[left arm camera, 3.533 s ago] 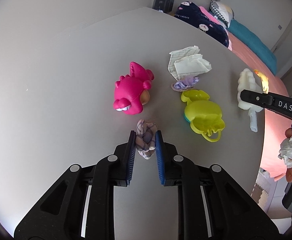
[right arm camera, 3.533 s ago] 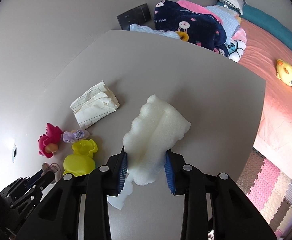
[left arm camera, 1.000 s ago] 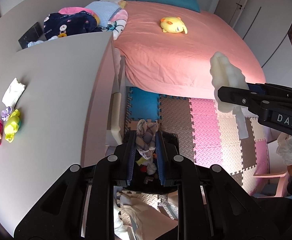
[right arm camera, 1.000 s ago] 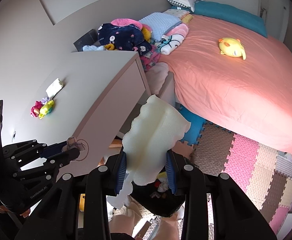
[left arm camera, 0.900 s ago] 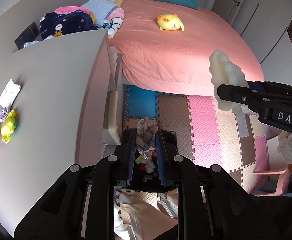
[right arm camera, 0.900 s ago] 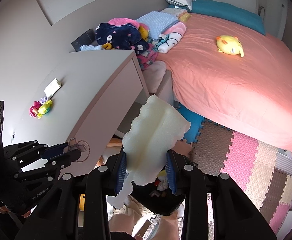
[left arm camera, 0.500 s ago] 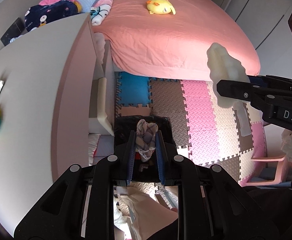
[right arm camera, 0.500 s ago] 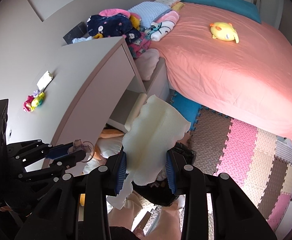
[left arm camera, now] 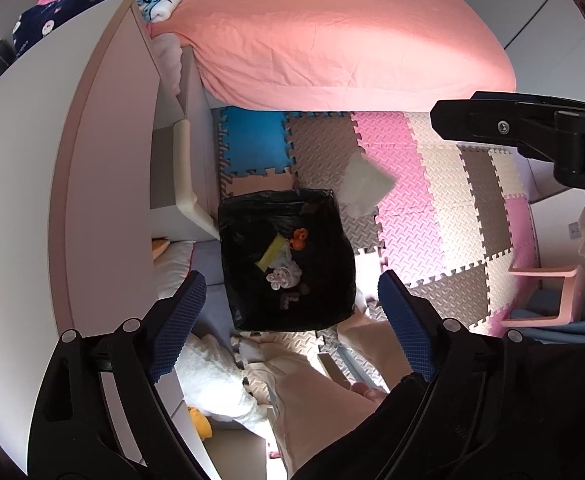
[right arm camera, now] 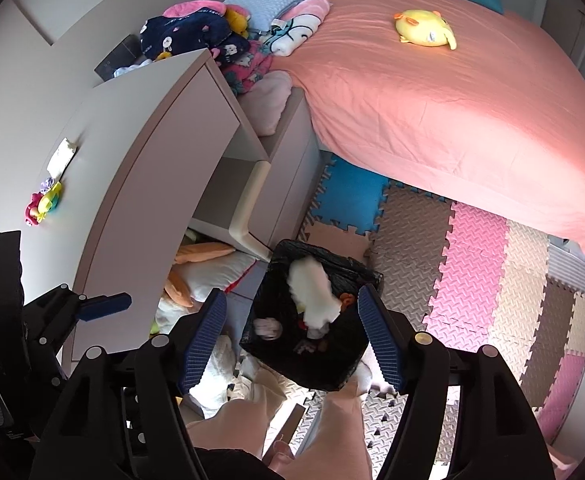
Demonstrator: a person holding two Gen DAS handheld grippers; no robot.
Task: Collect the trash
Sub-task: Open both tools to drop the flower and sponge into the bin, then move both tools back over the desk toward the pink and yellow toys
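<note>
A black-bagged trash bin [left arm camera: 248, 236] stands on the floor beside the desk; it also shows in the right wrist view [right arm camera: 358, 272]. My left gripper [left arm camera: 290, 318] is open and empty above it. The crumpled tissue [left arm camera: 283, 278] lies inside the bin with other scraps. My right gripper [right arm camera: 292, 336] is open and empty above the bin. The white foam piece [right arm camera: 312, 292] is in mid-fall over the bin; in the left wrist view the foam piece [left arm camera: 362, 188] appears above the bin's far right corner.
A pale desk [right arm camera: 140, 120] is at left, with a pink toy [right arm camera: 32, 212], a yellow toy [right arm camera: 50, 200] and folded paper [right arm camera: 62, 156] on it. A pink bed [right arm camera: 432, 100] lies beyond. Foam puzzle mats [left arm camera: 432, 208] cover the floor. A pink stool [left arm camera: 548, 292] stands at right.
Both grippers have opened. The tissue has dropped from the left gripper into the bin, and the foam piece has left the right gripper and is falling.
</note>
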